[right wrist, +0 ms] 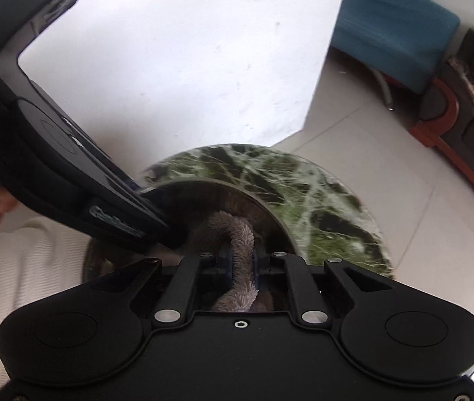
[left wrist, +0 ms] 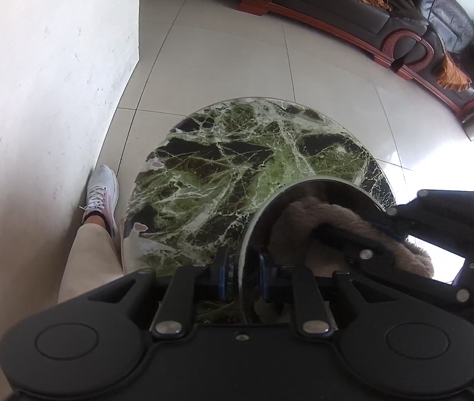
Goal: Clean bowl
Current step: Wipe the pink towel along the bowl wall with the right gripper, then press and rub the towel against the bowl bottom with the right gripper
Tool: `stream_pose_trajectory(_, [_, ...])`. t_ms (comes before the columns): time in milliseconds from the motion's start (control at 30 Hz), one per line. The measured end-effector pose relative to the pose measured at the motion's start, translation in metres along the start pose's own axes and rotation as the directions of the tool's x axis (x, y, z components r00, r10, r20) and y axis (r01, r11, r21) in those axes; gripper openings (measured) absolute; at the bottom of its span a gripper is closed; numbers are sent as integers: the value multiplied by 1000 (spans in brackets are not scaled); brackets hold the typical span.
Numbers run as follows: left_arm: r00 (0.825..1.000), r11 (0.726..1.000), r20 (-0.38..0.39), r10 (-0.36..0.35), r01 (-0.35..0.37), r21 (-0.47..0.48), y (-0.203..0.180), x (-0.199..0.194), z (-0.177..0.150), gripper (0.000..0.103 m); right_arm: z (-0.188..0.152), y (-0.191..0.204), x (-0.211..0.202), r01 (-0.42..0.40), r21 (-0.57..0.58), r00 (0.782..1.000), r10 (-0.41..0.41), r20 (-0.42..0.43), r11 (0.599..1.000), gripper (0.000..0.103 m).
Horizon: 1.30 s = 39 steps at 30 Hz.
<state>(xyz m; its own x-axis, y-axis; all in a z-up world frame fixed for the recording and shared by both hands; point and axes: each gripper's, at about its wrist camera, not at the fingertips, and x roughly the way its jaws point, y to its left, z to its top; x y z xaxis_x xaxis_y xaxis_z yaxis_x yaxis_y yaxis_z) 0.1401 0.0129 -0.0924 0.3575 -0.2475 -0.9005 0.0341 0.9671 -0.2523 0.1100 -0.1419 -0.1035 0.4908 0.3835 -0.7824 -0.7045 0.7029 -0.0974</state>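
A shiny metal bowl [left wrist: 320, 190] is held tilted over a round green marble table [left wrist: 220, 153]. My left gripper [left wrist: 244, 267] is shut on the bowl's rim, one blue pad on each side of the wall. A brown fluffy cloth [left wrist: 307, 220] lies inside the bowl. My right gripper [left wrist: 323, 234] reaches into it from the right. In the right wrist view my right gripper [right wrist: 242, 260] is shut on a fold of the cloth [right wrist: 237, 230], pressed into the bowl [right wrist: 263, 207]. The left gripper [right wrist: 146, 193] clamps the rim at the left, above the table [right wrist: 330, 207].
A person's leg and white sneaker [left wrist: 101, 187] stand between the table and a white wall [left wrist: 36, 100]. A dark leather sofa with wooden trim [left wrist: 387, 16] lines the far side of the tiled floor. A blue chair [right wrist: 394, 26] stands by the wall's corner.
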Motion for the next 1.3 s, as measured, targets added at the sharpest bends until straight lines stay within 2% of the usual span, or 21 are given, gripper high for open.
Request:
stream_pose_trajectory(133, [1000,1000,-2,-9,9,-3,0,1,0,17,-15,3,-7,-14,15,999,14,-29,1000,10])
stream_pose_trajectory(300, [1000,1000,-1,-1,2,4,-3,1,0,19,-16,24,-11,-75,-25,997,74,-28,997,10])
stream_pose_trajectory(367, [1000,1000,-3,-1,1,2,-2,1,0,19,-10,27,-7,-53,-59,999,52,-15,997,10])
stream_pose_trajectory(533, [1000,1000,-4,-3,3,-1,0,1,0,19,-1,8,-8,26,-47,999,-25,19,999,10])
stream_pose_trajectory(700, [1000,1000,-1,-5,5,-5,0,1,1,19,-11,4,-12,25,-30,1000,-26,-10,999,10])
stream_pose_trajectory(933, [1000,1000,2,1,-1,4,-2,1,0,18,-15,22,-16,-64,-10,998,64,-21,998,10])
stream_pose_trajectory(1133, [1000,1000,0,2,-2,5,-1,1,0,18,0,8,-11,-15,-8,1000,16,15,1000,10])
stream_pose_trajectory(1300, [1000,1000,2,1,-1,3,-1,1,0,18,-5,-1,-15,6,8,1000,-6,2,1000,10])
